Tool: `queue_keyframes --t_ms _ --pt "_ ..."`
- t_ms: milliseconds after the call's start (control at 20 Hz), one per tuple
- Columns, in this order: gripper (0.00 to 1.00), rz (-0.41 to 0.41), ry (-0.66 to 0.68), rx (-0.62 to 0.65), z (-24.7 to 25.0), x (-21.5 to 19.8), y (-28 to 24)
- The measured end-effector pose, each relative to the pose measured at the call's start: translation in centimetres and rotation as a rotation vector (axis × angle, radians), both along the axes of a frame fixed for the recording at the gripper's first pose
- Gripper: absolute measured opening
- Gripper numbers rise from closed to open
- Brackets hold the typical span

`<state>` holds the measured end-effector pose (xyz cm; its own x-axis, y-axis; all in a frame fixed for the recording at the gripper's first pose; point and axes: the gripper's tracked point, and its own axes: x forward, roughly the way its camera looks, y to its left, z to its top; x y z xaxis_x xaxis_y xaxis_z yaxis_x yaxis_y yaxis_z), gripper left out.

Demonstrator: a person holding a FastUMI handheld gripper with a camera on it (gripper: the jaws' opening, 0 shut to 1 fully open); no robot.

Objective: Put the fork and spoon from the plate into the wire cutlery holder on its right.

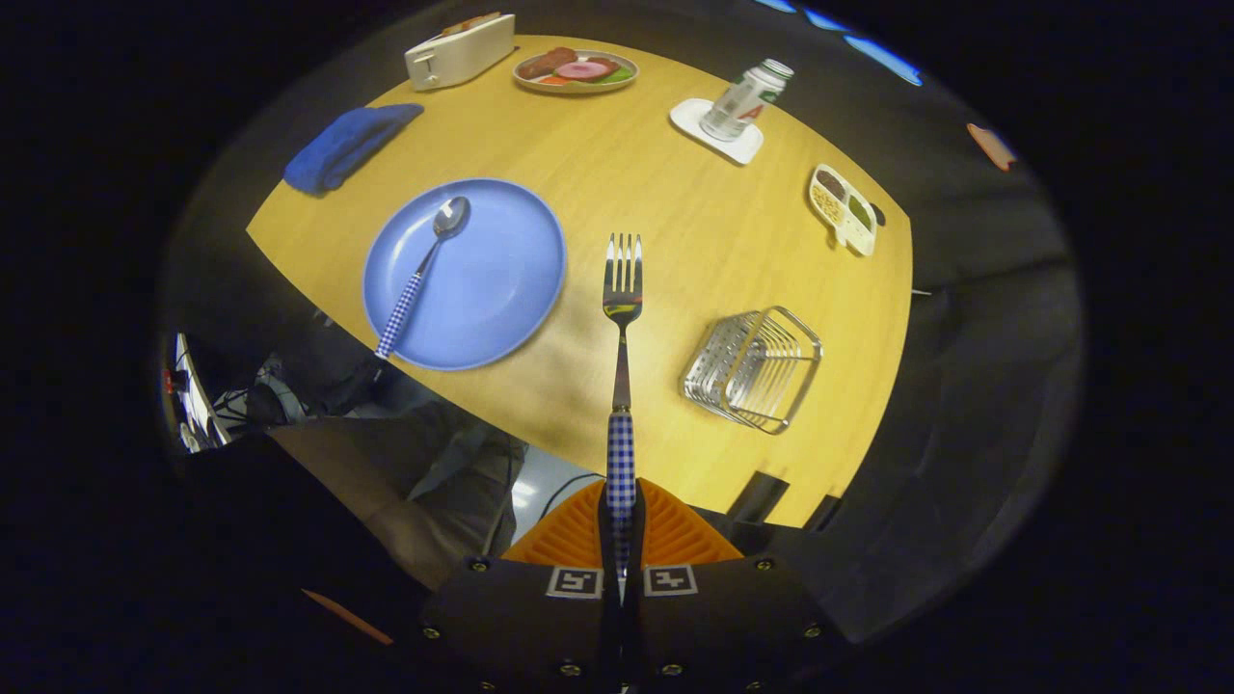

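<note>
While you hover above it, the wooden tabletop (pixel 665 212) fills the middle of the frame. Largest thing on it is the blue plate (pixel 501 289), left of centre, and the spoon (pixel 424 265) lies there, bowl toward the upper left, checked handle reaching over the plate's lower left rim. Lower right of centre sits the wire cutlery holder (pixel 754 366), nothing visible inside it, well apart from the plate. Upper left, you've got a folded blue cloth (pixel 349 145), with a white toaster (pixel 460 50) above it at the top. Beside that, top centre, a plate of food (pixel 576 70). Upper right, a can (pixel 744 98) stands on a white coaster (pixel 718 133), and a small divided dish (pixel 844 207) sits at the right edge. Your jaws (pixel 622 549), bottom centre, are clenched on the fork (pixel 622 318) by its checked handle, tines pointing straight up the frame, in the gap between plate and holder.
</note>
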<state>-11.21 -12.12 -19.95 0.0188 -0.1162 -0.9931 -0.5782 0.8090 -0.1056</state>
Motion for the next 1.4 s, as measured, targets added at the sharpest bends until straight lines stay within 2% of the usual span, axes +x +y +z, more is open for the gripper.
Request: queue_keyframes --t_ms 250,500,950,1150,1400 --pt "0.01 -0.032 0.024 -0.087 0.9 0.2 -5.6" --pt "0.01 0.017 0.090 -0.179 1.0 1.4 -9.2" --pt "0.01 0.140 0.223 -0.300 -2.1 5.2 -10.6" --pt "0.01 0.142 0.299 -0.317 -3.9 5.4 -10.7" --pt "0.01 0.104 0.343 -0.310 -5.5 6.2 -10.4"
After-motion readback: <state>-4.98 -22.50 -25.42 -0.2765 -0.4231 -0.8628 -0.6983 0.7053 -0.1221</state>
